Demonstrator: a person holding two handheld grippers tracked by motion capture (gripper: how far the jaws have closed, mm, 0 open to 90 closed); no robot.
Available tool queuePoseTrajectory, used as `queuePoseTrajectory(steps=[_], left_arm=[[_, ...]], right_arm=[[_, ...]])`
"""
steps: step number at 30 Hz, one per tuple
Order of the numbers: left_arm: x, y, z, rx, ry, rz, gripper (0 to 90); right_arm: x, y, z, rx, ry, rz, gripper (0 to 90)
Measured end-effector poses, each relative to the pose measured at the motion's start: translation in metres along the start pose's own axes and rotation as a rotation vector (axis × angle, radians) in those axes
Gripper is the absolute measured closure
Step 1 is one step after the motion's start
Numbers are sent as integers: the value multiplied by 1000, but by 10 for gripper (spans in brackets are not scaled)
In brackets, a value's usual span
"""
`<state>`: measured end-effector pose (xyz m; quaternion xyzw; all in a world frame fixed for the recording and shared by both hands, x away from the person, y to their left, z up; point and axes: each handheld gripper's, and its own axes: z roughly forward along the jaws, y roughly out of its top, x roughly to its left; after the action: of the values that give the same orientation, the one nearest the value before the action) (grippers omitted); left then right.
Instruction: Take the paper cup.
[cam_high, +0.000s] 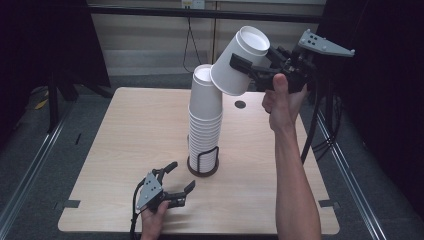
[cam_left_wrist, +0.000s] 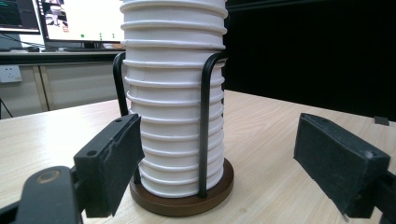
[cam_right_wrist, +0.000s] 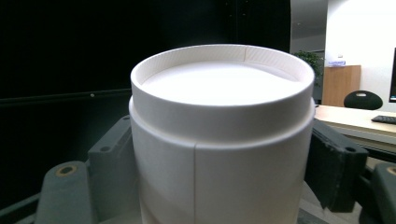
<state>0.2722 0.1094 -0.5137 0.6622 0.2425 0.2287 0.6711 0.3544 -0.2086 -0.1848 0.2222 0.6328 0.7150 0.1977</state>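
**A:** Where is the cup right now?

**B:** The right gripper (cam_high: 250, 67) holds a single white paper cup (cam_high: 239, 60) in the air, up beside the top of the cup stack (cam_high: 205, 122). The cup is upside down and tilted, its base pointing up and away and its open mouth angled down toward the top of the stack. From the high view its lower rim looks to be just at the stack's top cup; I cannot tell whether they touch.

**A:** And the grip on it?

**B:** In the right gripper view the jaws sit on either side of the cup's wall, pressed against it, with the recessed base facing the camera.

**A:** What about the stack?

**B:** It stands upright in a black wire holder (cam_high: 203, 162) with a round dark wooden base, near the middle of the table (cam_high: 125, 135).

**A:** The other hand?

**B:** The left gripper (cam_high: 180, 177) rests low at the near edge of the table, pointed at the holder's foot. In the left gripper view its jaws stand apart with nothing between them; the stack and holder lie just beyond the pads, untouched.
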Motion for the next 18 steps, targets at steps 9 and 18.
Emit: queuePoseTrajectory(steps=[9, 18], left_arm=[[0, 0, 0, 1, 0, 0, 153], [0, 0, 0, 2, -1, 0, 153]], right_arm=[[-3, 0, -17, -2, -31, -16, 220], [-7, -6, -33, -2, -49, -6, 220]])
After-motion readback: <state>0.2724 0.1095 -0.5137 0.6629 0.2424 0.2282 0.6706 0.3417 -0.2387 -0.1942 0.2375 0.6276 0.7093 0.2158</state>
